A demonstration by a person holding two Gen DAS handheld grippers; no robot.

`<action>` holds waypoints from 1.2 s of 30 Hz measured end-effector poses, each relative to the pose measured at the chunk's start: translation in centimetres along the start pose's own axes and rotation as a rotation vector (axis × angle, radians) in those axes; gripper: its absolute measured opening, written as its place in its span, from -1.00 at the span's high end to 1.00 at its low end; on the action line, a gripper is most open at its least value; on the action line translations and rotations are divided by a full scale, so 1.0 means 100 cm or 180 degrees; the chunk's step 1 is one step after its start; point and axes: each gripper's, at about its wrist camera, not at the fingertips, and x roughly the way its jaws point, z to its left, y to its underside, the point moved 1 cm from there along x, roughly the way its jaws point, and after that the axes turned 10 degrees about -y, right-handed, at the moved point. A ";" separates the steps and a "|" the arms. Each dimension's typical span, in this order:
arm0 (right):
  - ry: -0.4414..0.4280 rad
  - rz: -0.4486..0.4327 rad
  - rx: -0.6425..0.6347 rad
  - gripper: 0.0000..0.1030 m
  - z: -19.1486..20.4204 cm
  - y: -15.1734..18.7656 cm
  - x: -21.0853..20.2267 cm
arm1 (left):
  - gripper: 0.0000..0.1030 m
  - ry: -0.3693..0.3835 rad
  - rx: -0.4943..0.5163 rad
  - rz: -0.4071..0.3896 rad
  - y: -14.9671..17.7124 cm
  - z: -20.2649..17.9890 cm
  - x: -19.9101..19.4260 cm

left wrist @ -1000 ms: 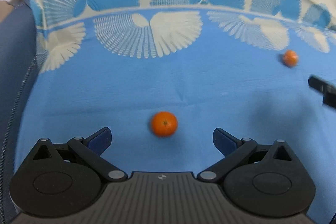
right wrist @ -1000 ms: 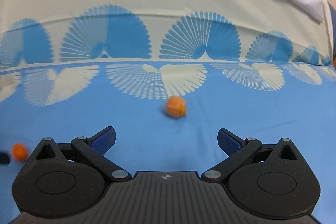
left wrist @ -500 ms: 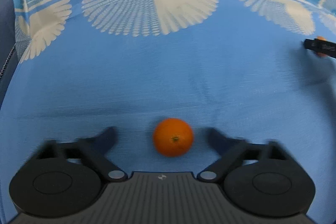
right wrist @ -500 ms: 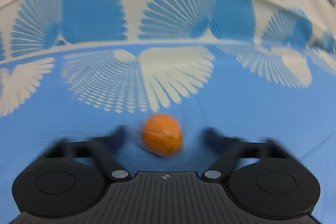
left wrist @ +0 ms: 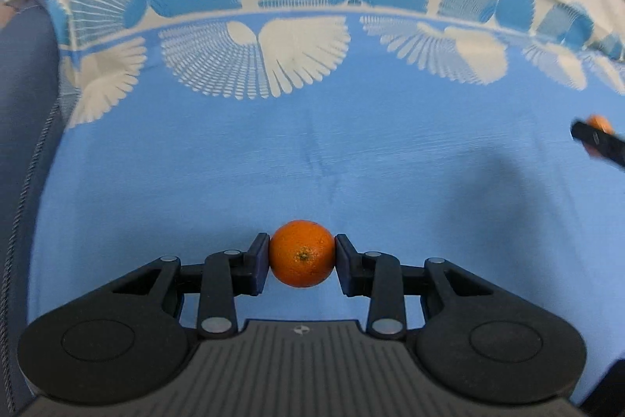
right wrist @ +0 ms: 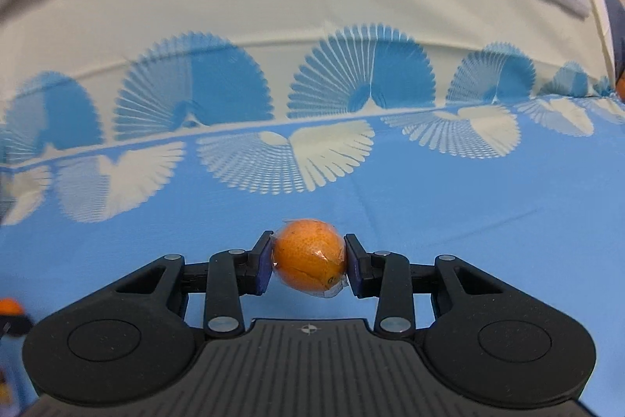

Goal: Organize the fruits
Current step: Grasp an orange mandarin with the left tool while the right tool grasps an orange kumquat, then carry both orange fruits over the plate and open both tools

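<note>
In the left wrist view my left gripper is shut on a round orange, its blue pads pressing both sides, over the blue cloth. In the right wrist view my right gripper is shut on a second orange wrapped in clear film. The right gripper's finger and its orange show at the far right edge of the left wrist view. The left gripper's orange peeks in at the far left edge of the right wrist view.
The cloth has white and blue fan patterns along a cream border at the back. A grey-blue surface lies beyond the cloth's left edge. An orange-coloured bit sits at the far right edge of the right wrist view.
Both grippers moved forward onto their oranges and closed on them; a second ago both were open with the oranges lying ahead on the cloth.
</note>
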 end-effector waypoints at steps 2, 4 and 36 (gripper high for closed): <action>-0.0062 -0.0040 0.0033 0.24 0.006 0.009 -0.034 | 0.25 -0.0009 -0.0027 -0.0049 0.010 0.006 -0.024; -0.0140 -0.0040 0.0046 0.24 0.014 0.022 -0.068 | 0.25 0.0020 -0.0056 -0.0067 0.020 0.013 -0.047; -0.0836 -0.0200 -0.0502 0.24 0.138 0.105 -0.273 | 0.25 0.0147 -0.0223 -0.0509 0.161 0.083 -0.238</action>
